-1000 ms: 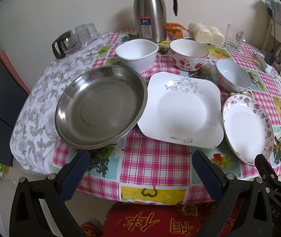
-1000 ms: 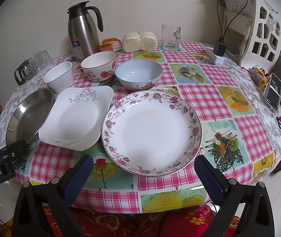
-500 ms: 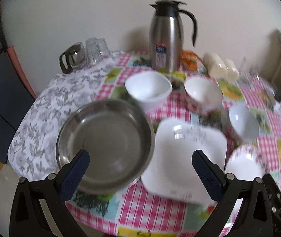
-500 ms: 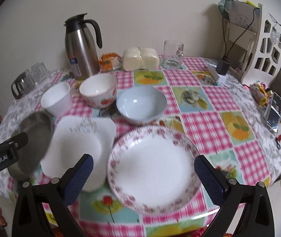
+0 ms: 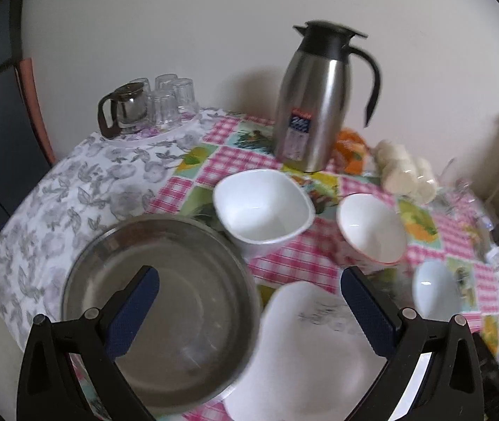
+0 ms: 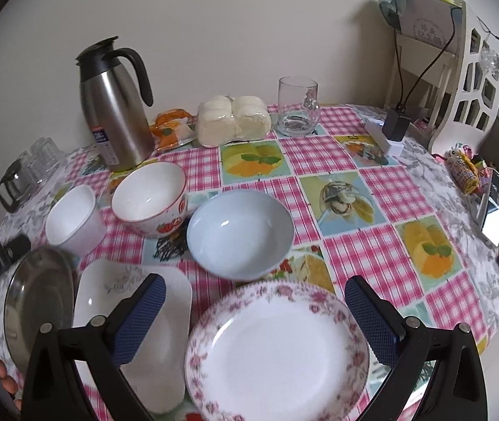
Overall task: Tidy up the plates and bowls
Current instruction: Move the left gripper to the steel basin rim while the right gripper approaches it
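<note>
My left gripper (image 5: 249,282) is open above the gap between the steel dish (image 5: 165,315) and the square white plate (image 5: 316,354). Beyond it stand a white square bowl (image 5: 263,207), a strawberry-patterned bowl (image 5: 372,233) and a pale blue bowl (image 5: 435,289). My right gripper (image 6: 254,289) is open and empty over the flower-rimmed round plate (image 6: 277,351). In the right wrist view the pale blue bowl (image 6: 240,233) lies just ahead, with the strawberry bowl (image 6: 149,198), the white square bowl (image 6: 74,221), the square plate (image 6: 133,319) and the steel dish (image 6: 39,301) to the left.
A steel thermos jug (image 6: 114,105), a glass mug (image 6: 297,112), wrapped buns (image 6: 233,121) and a glass pot with tumblers (image 5: 144,105) stand along the back. A charger (image 6: 395,128), a phone (image 6: 495,207) and a white chair back (image 6: 460,94) are at the right.
Both grippers have moved forward over the table and tilted up. The dishes now sit lower and nearer in both views, and none of them has shifted.
</note>
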`<state>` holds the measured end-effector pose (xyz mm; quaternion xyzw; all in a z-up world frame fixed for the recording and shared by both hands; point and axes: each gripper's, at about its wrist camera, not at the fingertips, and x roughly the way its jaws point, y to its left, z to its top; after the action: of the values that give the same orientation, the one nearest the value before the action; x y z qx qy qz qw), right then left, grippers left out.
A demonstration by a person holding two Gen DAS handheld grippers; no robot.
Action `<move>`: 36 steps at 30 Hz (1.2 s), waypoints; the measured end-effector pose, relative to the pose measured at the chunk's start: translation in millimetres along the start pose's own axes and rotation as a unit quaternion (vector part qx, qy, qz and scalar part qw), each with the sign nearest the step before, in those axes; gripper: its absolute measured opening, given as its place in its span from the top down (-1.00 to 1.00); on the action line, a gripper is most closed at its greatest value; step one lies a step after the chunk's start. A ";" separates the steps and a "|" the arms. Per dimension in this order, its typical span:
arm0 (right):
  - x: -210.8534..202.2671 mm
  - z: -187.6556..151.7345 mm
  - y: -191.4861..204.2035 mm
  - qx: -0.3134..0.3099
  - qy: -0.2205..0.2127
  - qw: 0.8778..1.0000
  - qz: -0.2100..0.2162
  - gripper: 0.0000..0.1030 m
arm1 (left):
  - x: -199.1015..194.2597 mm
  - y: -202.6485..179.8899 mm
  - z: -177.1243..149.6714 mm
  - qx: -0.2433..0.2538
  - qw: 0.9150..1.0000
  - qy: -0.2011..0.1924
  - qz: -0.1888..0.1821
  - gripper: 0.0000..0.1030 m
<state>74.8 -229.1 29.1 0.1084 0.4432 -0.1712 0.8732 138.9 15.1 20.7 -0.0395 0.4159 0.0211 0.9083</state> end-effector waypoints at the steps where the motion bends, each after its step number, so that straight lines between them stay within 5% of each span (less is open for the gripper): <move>1: 3.6 2.6 1.7 0.002 0.001 1.000 0.000 -1.00 | 1.6 2.1 0.5 0.002 1.000 -0.003 0.004 -1.00; 9: 30.4 -7.2 18.4 -0.009 0.030 0.999 -0.010 -1.00 | 11.9 44.7 4.9 -0.036 0.999 0.017 0.005 -1.00; 20: 28.4 -25.6 66.2 -0.035 0.033 0.999 0.010 -1.00 | -8.9 114.3 15.7 -0.101 0.995 -0.022 0.012 -1.00; 31: 36.4 -49.1 131.7 -0.083 0.046 0.994 0.054 -1.00 | 22.6 197.2 -6.6 -0.179 0.975 0.063 0.119 -1.00; 36: 41.9 -63.1 159.9 -0.101 0.055 0.989 0.088 -1.00 | 26.8 215.6 -14.1 -0.203 0.972 0.056 0.108 -1.00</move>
<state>114.4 -69.4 -35.7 0.0674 0.4943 -0.0418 0.8656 130.5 228.7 -20.5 -0.1794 0.4547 0.2010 0.8489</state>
